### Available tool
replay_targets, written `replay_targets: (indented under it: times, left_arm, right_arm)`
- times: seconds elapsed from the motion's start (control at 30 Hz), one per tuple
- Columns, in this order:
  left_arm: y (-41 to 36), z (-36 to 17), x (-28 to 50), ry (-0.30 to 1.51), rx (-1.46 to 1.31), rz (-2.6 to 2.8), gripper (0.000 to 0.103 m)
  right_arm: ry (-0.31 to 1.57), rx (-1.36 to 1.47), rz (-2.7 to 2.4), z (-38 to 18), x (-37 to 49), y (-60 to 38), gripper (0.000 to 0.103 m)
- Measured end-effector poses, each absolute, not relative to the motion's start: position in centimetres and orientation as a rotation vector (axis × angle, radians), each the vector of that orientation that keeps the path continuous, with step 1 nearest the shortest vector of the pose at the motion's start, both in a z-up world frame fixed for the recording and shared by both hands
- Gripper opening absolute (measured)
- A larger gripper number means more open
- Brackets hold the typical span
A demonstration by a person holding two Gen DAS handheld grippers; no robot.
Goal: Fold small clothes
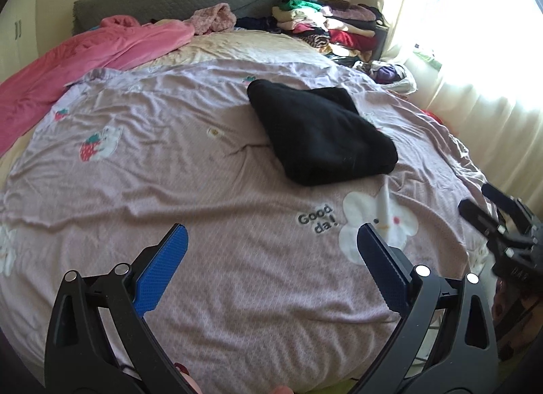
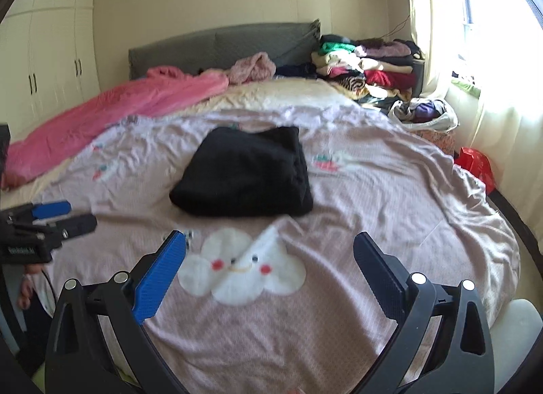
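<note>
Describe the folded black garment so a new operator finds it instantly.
Start at the bed with the lilac cartoon-print cover. Near its middle, beyond the white cloud print, lies the folded black knit garment. It is the only dark item lying alone on the cover; the other clothes are in the colourful stack of folded clothes by the grey headboard.

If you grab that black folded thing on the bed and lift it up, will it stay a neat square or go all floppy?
Probably floppy. The black folded garment looks like soft, thick knit with rounded edges, so lifted by one corner its layers would likely sag and fall open. It seems light for its bulk, barely denting the pink bedspread. Pushed, it would likely bunch up instead of sliding, since both fabrics look grippy.
</note>
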State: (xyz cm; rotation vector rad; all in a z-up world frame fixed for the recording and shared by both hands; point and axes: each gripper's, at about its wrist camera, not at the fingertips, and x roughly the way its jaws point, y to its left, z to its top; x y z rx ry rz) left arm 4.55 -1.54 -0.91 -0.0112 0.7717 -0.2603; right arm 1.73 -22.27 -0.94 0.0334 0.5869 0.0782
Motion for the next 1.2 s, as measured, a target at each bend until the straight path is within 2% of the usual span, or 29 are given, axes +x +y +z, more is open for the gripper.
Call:
replay_targets:
  times: [0.27, 1.2]
  left_arm:
    - [-1.8, -1.8, 4.3, 0.786, -0.014, -0.25, 0.094]
    - [-2.2, -2.6, 4.4, 0.8, -0.003, -0.225, 0.094]
  right_arm:
    - [0.65, 0.01, 0.077, -3.4, 2.1, -21.9, 0.099]
    - [0.64, 0.011, 0.094, -2.7, 1.9, -21.9, 0.099]
